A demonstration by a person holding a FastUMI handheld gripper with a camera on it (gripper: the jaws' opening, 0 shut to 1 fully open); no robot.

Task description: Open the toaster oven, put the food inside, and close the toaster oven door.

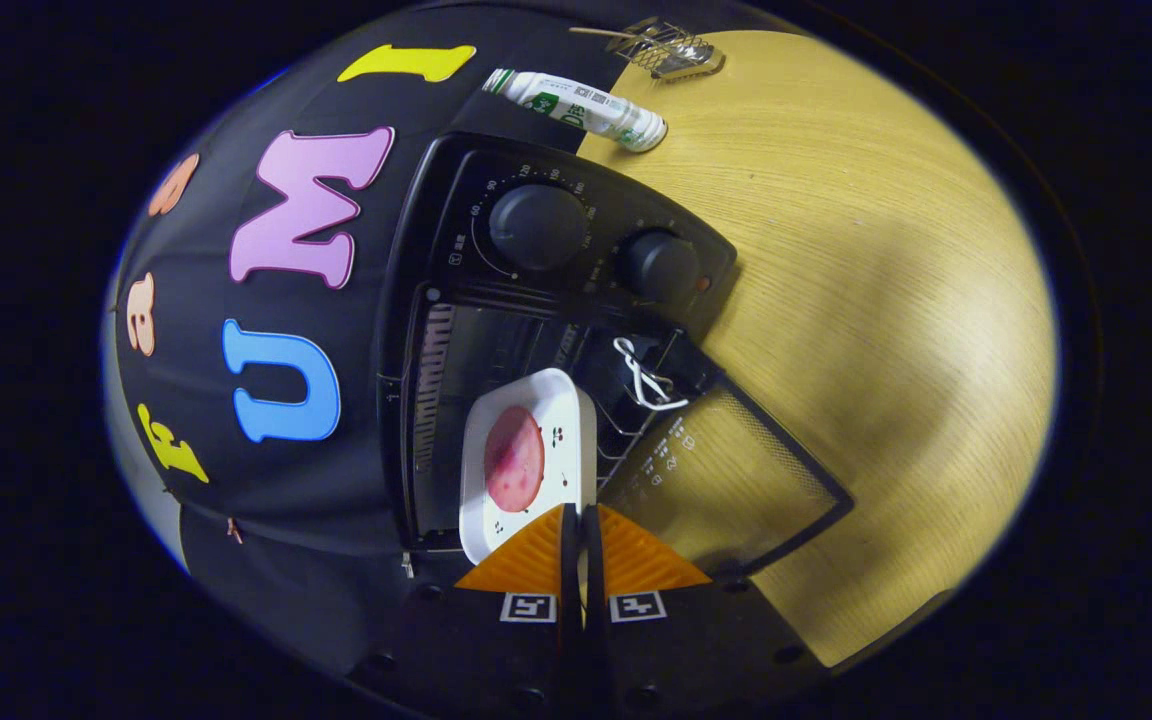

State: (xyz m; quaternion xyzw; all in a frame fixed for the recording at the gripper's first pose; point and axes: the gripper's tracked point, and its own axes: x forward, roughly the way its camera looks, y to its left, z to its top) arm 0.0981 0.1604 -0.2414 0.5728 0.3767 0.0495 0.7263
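Gripper [581, 520]: the two orange fingers [526, 560] stand almost together, pinching the near rim of the white plate [566, 410]. Both appear to press on the rim; the plate is held out ahead of them.

Plate: rectangular with rounded corners, carrying one round pink slice of meat [514, 458]. Its long axis runs straight away from the fingers, toward the oven mouth. The far end of the plate is already past the front edge of the toaster oven [536, 300] and lies over the dark cavity; the near end, at the fingers, is outside. Whether the plate rests on the wire rack [626, 420] or hangs just above it cannot be told.

Oven: door [726, 480] is fully dropped open, its glass panel lying flat beside the plate, toward the wooden table [886, 300]. A white loop of string [641, 375] sits at the door's handle end. Two knobs [536, 225] on the control panel beyond the cavity.

Judgement: opening is done; insertion is under way. The governing relation is that the cavity lies directly ahead along the plate's long axis, so the next move calls for a straight push forward, then release. Risk: the plate's side edge is close to the cavity wall.

Elsewhere: a white tube [576, 105] and a small wire basket [666, 48] lie on the table beyond the oven.
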